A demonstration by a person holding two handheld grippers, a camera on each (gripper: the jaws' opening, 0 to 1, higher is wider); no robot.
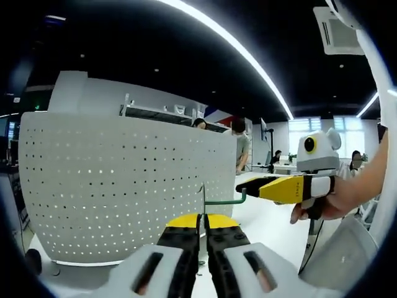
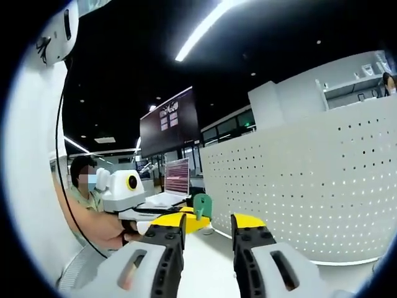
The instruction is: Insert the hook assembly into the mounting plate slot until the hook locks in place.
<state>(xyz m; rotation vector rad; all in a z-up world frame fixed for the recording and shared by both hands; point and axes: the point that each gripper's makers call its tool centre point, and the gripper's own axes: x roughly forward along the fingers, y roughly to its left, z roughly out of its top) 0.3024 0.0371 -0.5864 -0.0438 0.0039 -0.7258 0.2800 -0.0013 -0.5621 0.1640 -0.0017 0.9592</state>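
Presently left claw (image 1: pixel 202 225) clenched on green hook (image 1: pixel 218 200) beside pegboard (image 1: pixel 111 186); right claw (image 2: pixel 208 226) released, near hook.

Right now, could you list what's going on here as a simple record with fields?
Left gripper: fingers closed on the hook assembly, a thin metal stem with a green hook
Right gripper: fingers apart, nothing between them
Behind the hook: white perforated panel, standing upright
Setting: open office with people in the background
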